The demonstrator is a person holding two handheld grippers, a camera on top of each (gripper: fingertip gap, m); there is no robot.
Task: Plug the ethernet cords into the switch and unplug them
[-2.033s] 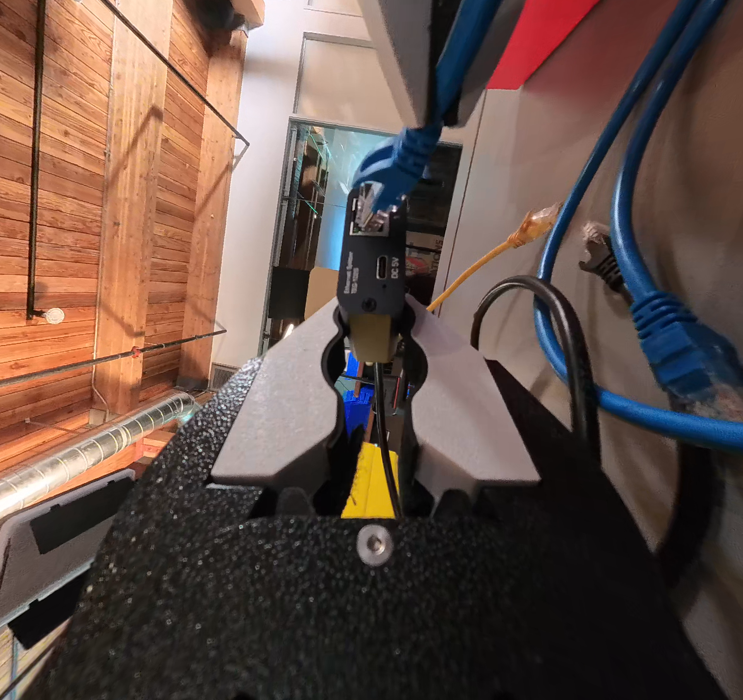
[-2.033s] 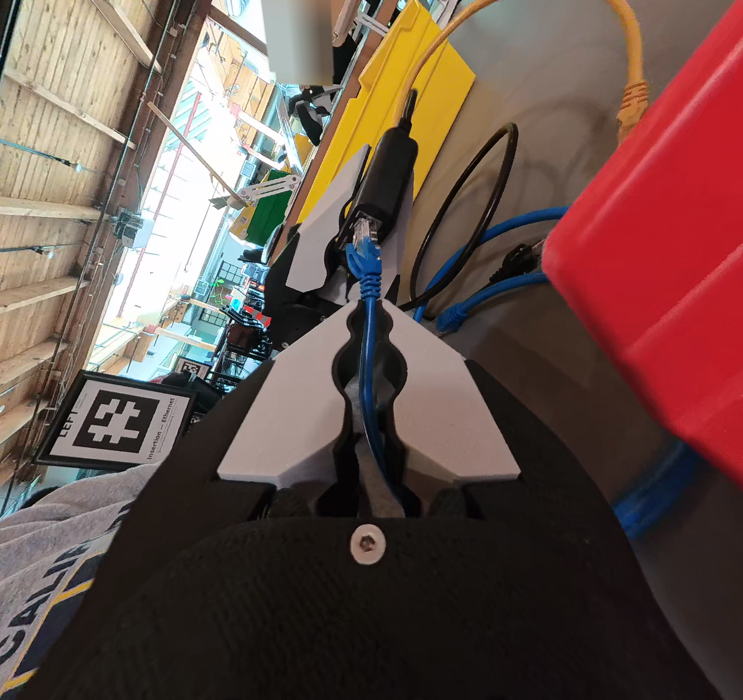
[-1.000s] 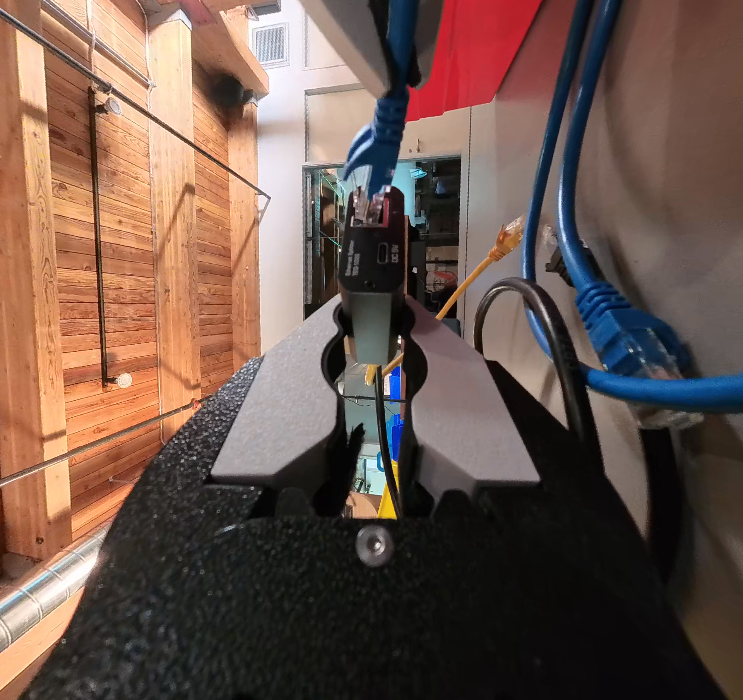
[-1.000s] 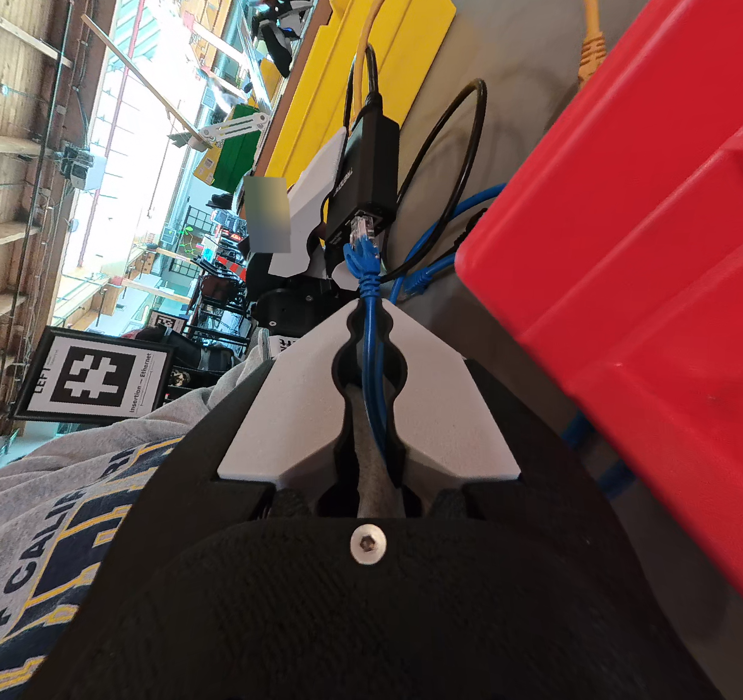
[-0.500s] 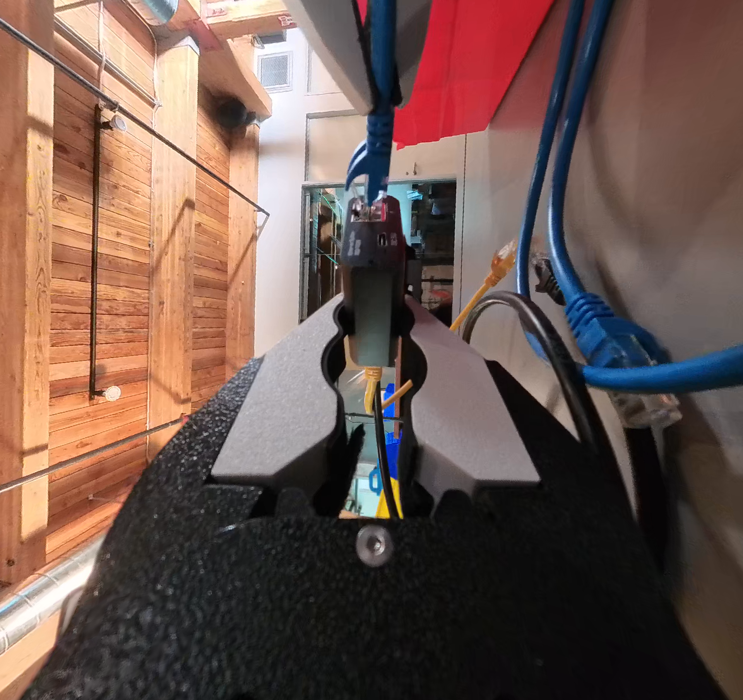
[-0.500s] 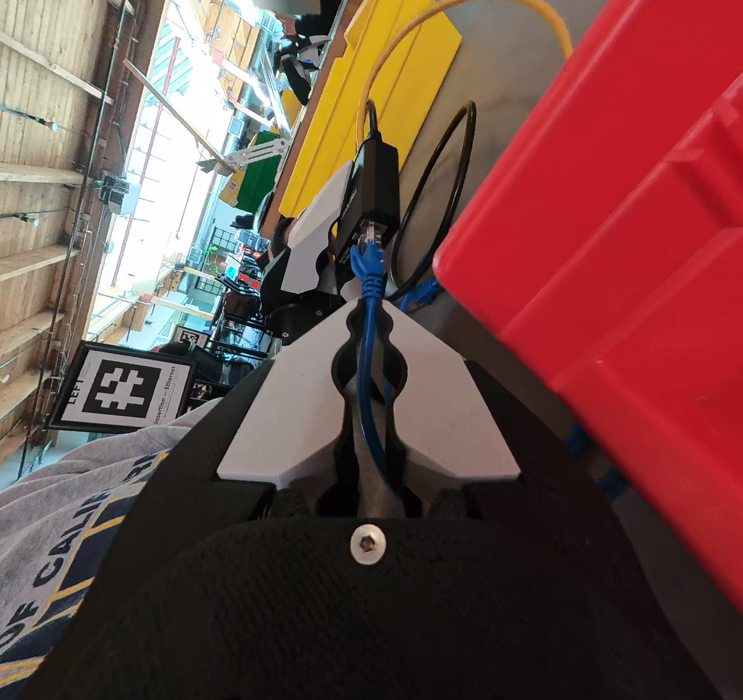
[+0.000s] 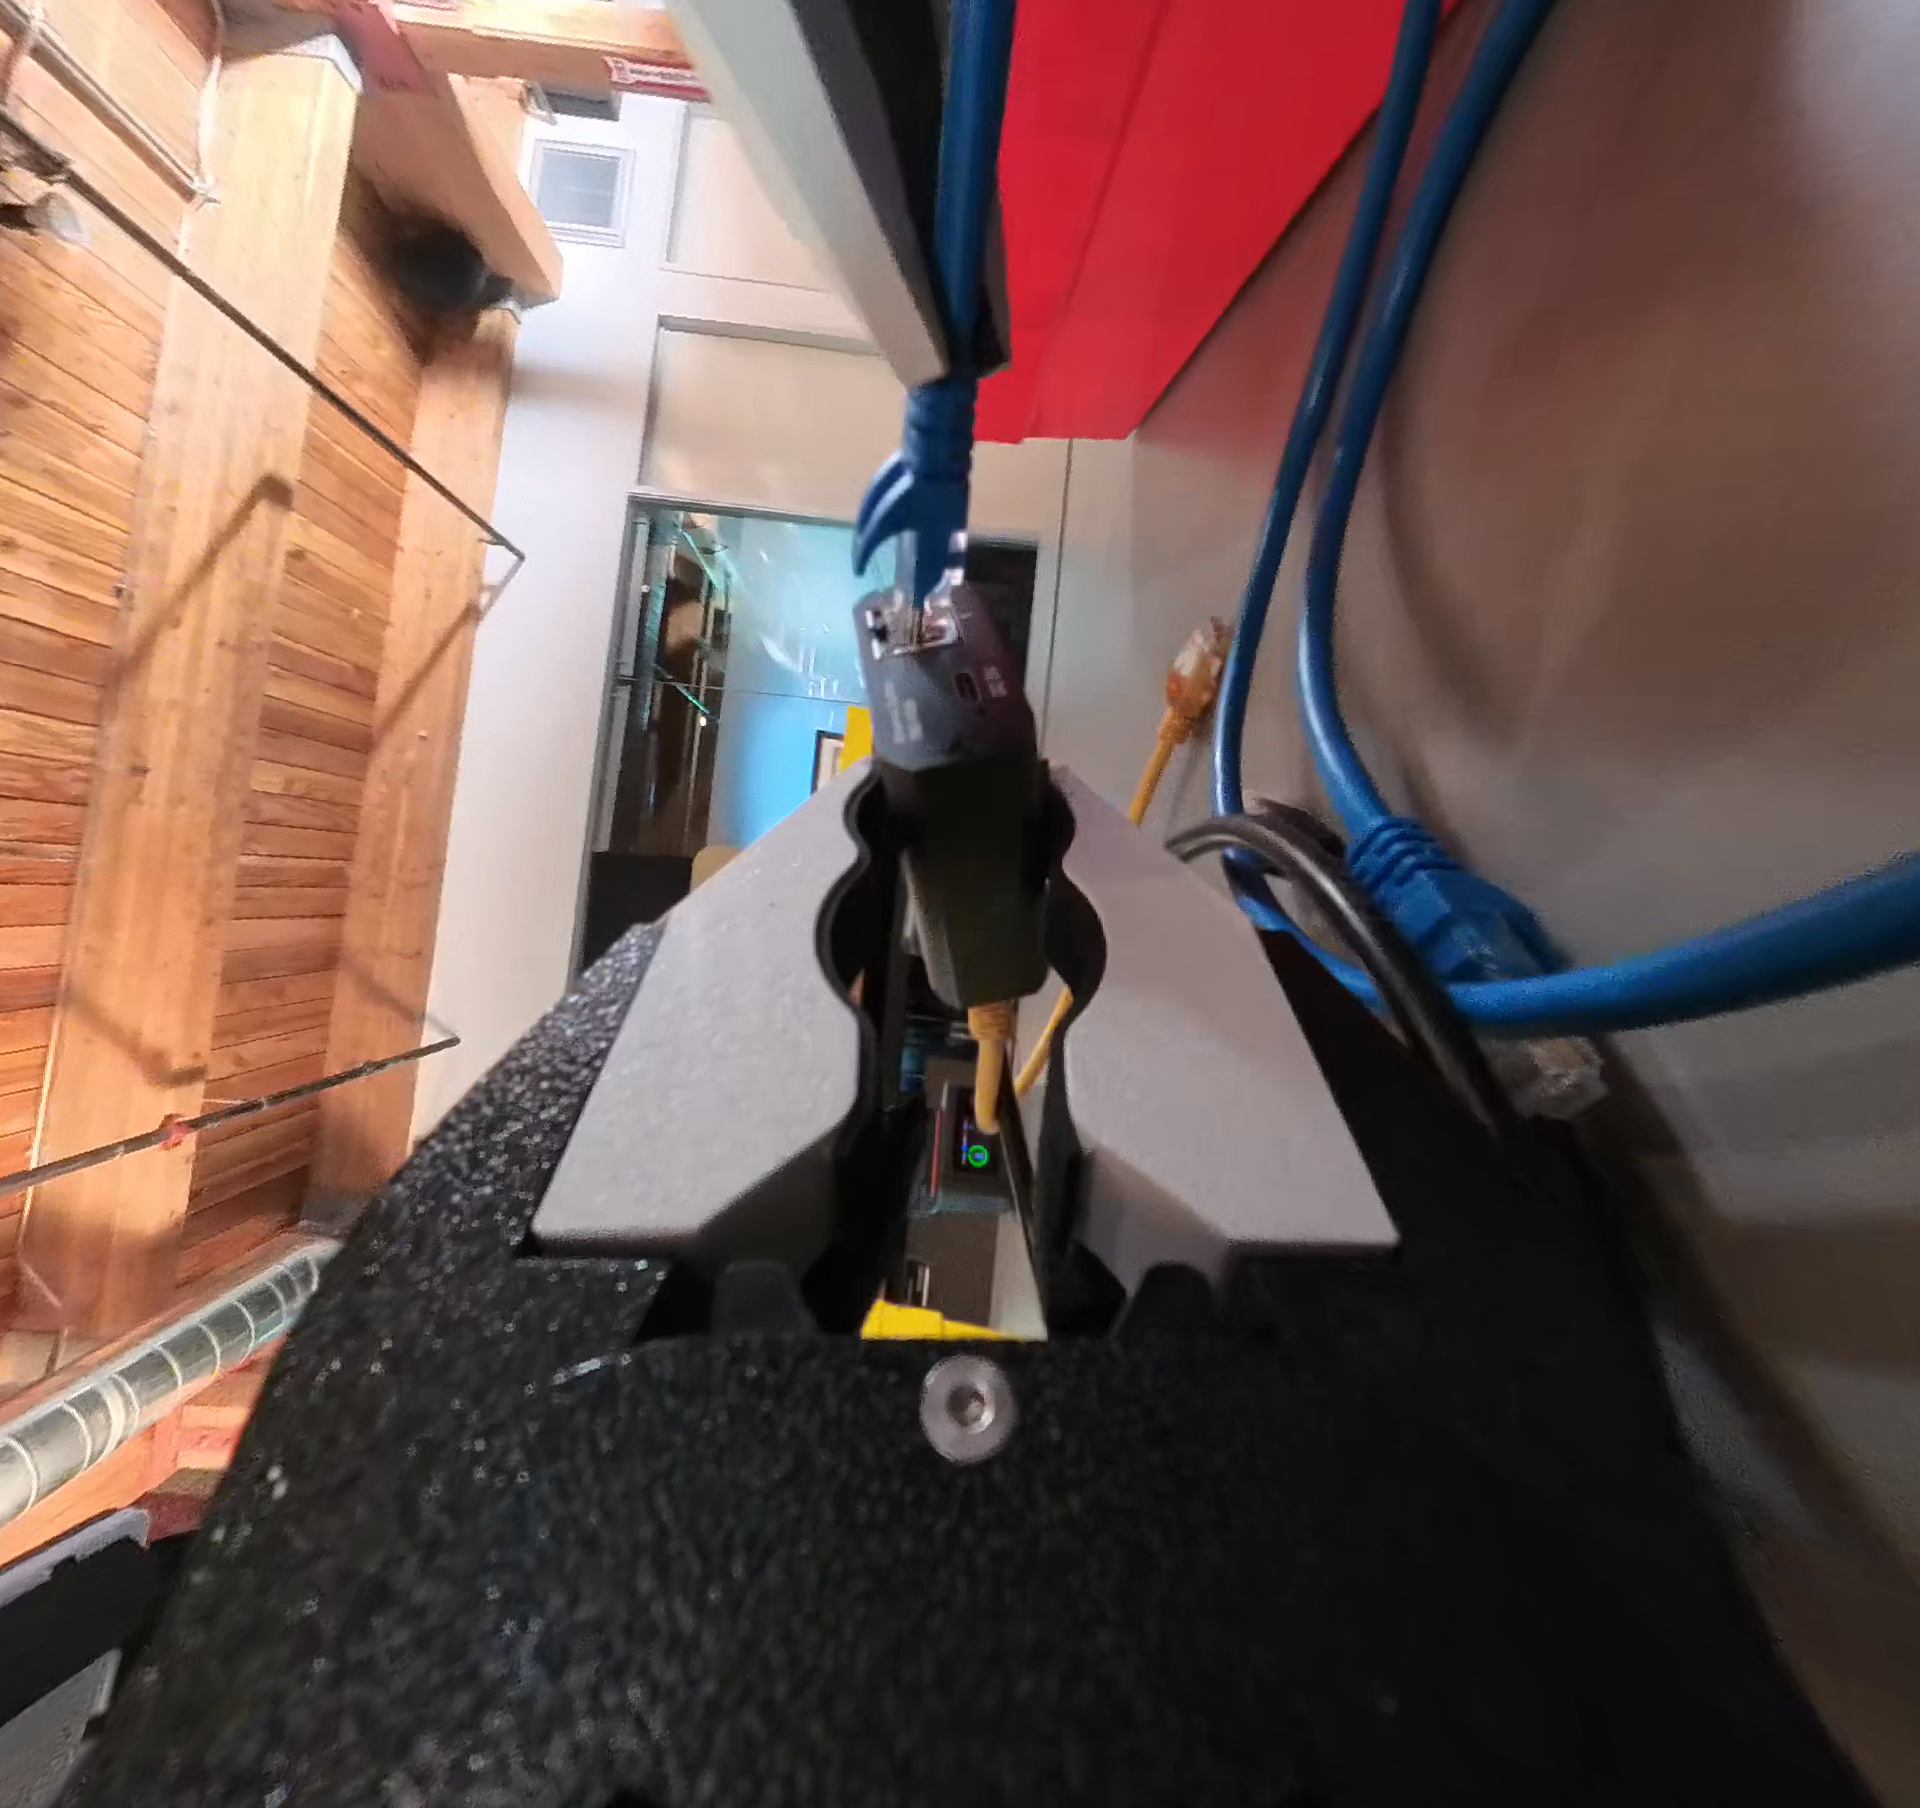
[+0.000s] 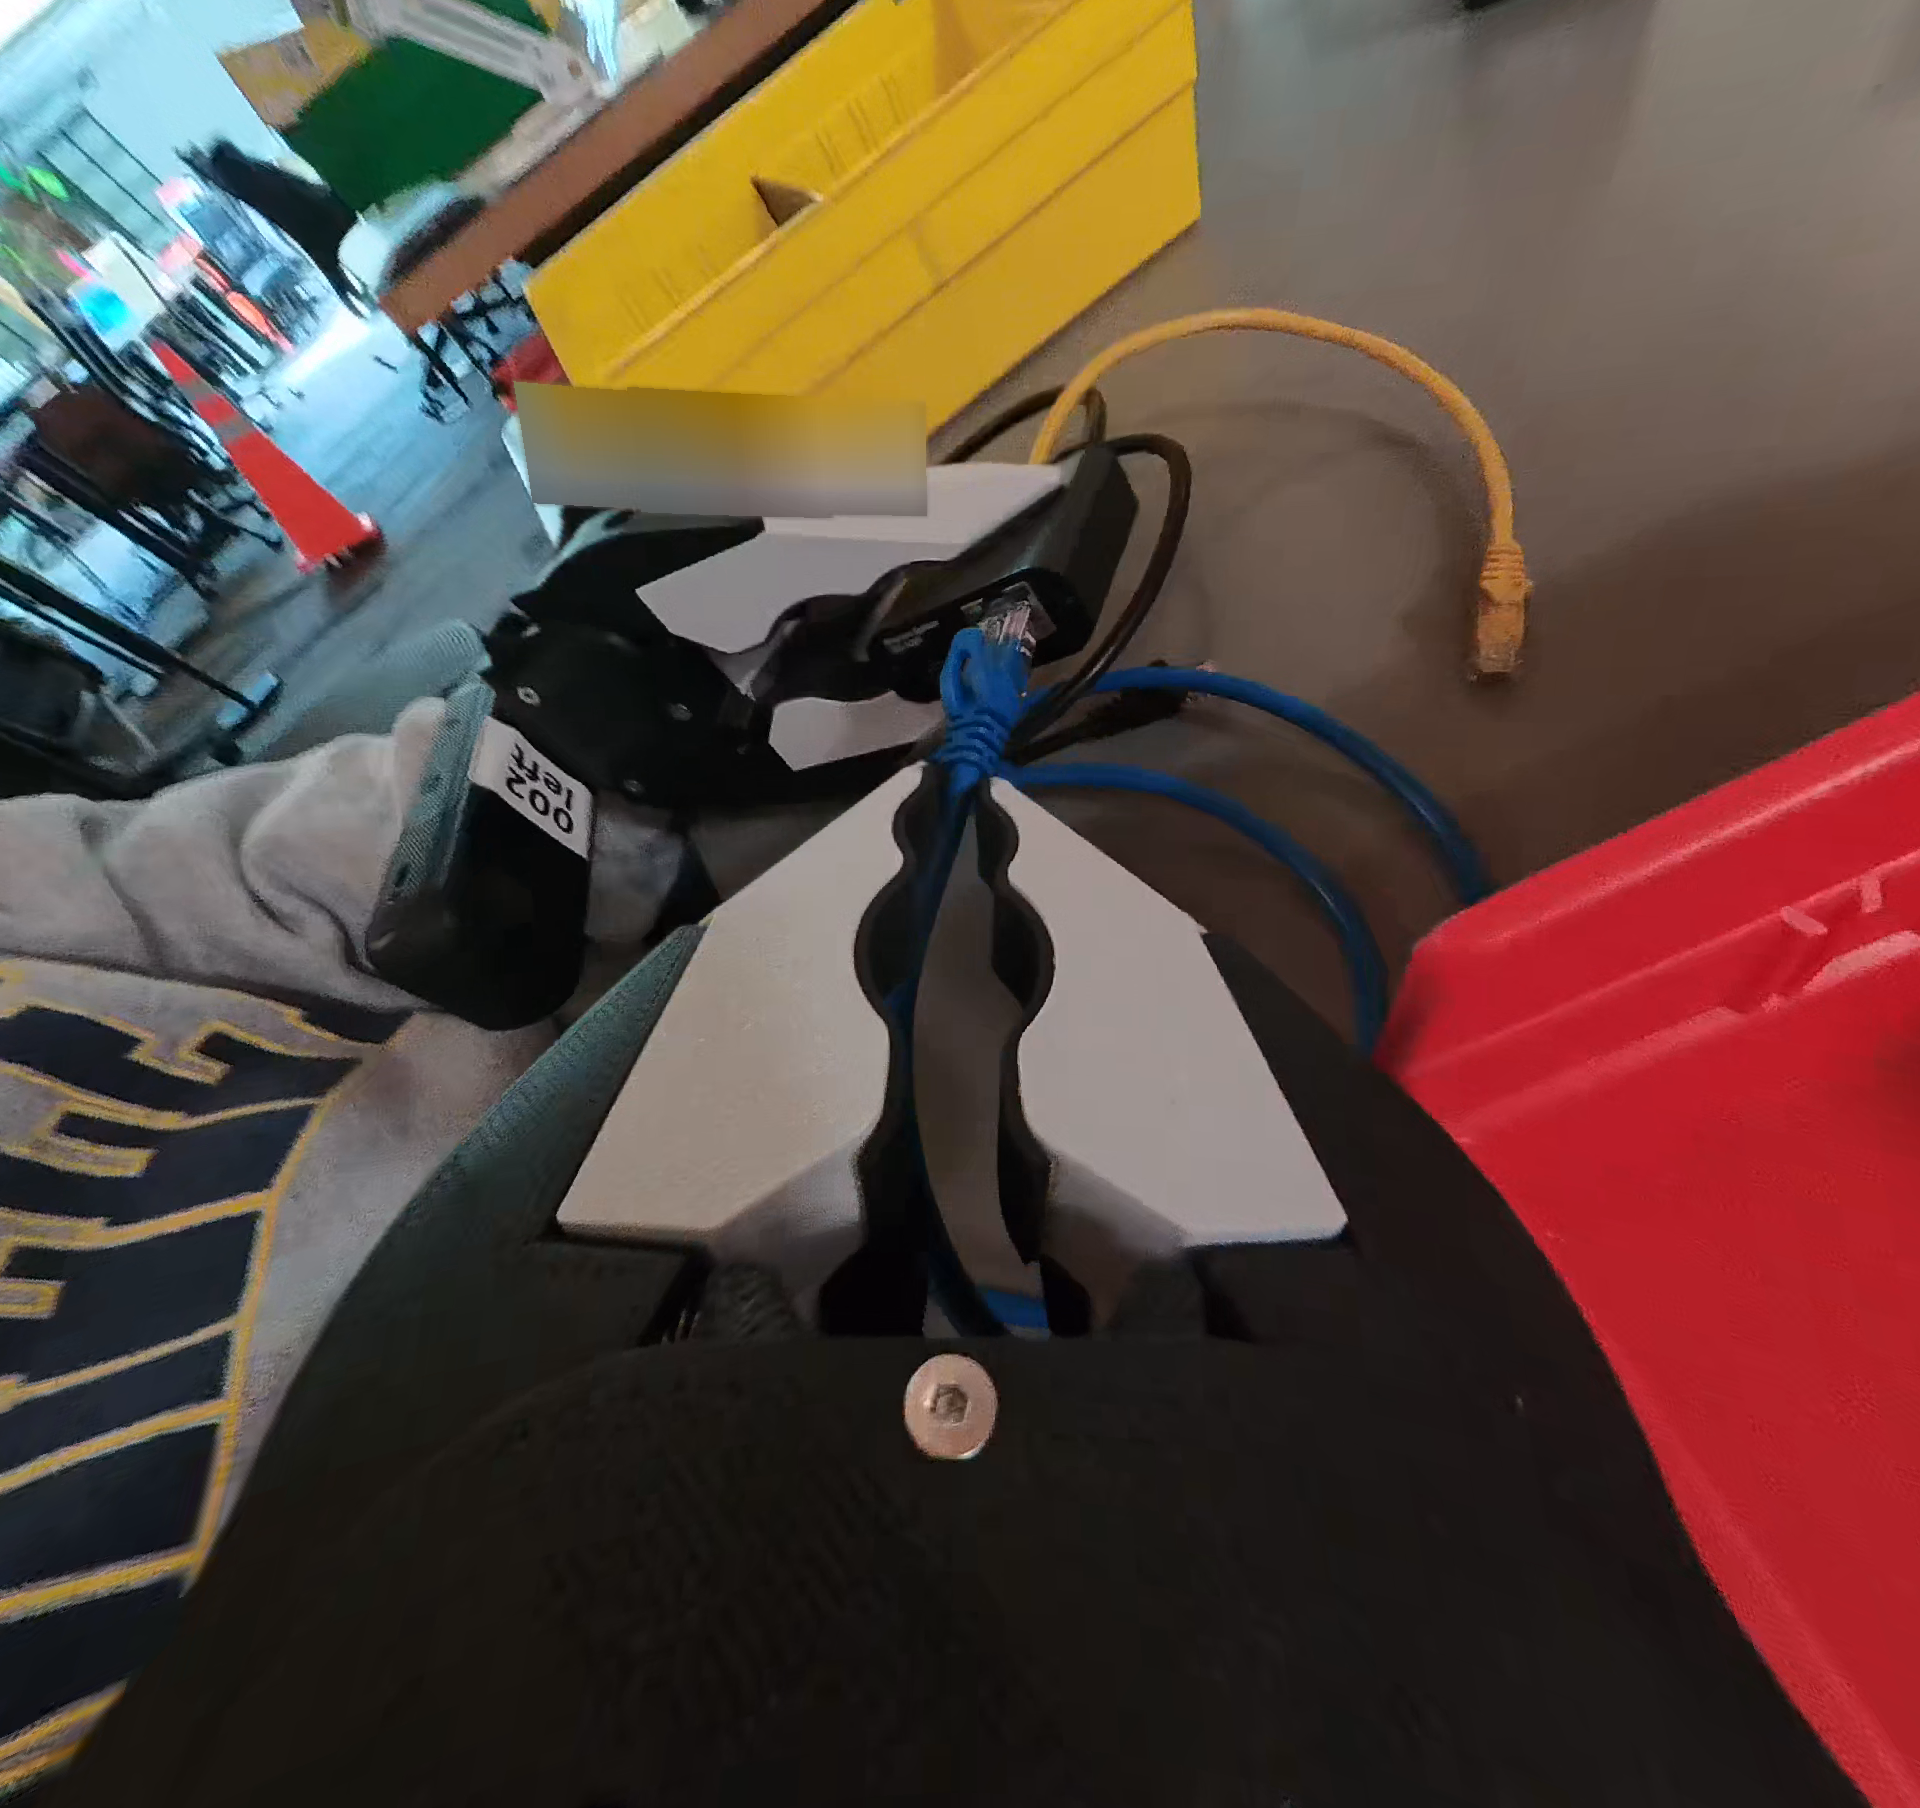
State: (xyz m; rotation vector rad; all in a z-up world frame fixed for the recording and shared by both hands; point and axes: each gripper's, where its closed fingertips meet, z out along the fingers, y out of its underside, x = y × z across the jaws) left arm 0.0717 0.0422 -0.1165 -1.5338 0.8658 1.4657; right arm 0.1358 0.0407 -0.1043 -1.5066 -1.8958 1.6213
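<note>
My left gripper [image 7: 961, 787] is shut on the small black switch [image 7: 951, 709], which sticks out past its tips. My right gripper [image 8: 961, 787] is shut on a blue ethernet cord [image 8: 977, 709] just behind its plug. The clear plug tip sits in a port on the switch's end face [image 8: 1003, 615]; how deep it sits I cannot tell. The same cord [image 7: 940, 470] comes down onto the switch in the left wrist view. A yellow ethernet cord [image 8: 1496, 605] runs from the switch's far end, its free plug lying on the table. A second blue plug [image 7: 1444, 917] lies loose.
A red bin [image 8: 1683, 1135] stands close on the right of my right gripper. A yellow bin [image 8: 883, 200] stands behind the switch on the grey table [image 8: 1558, 252]. A black cable [image 8: 1164, 511] loops by the switch. A person's grey sleeve [image 8: 208, 875] is at left. My hands' fingertips stand some 7 cm from each other.
Both views have swung round sharply, so both grippers have turned while keeping their hold. The blue plug stays at the switch's port. The yellow cord's free end now shows on the table.
</note>
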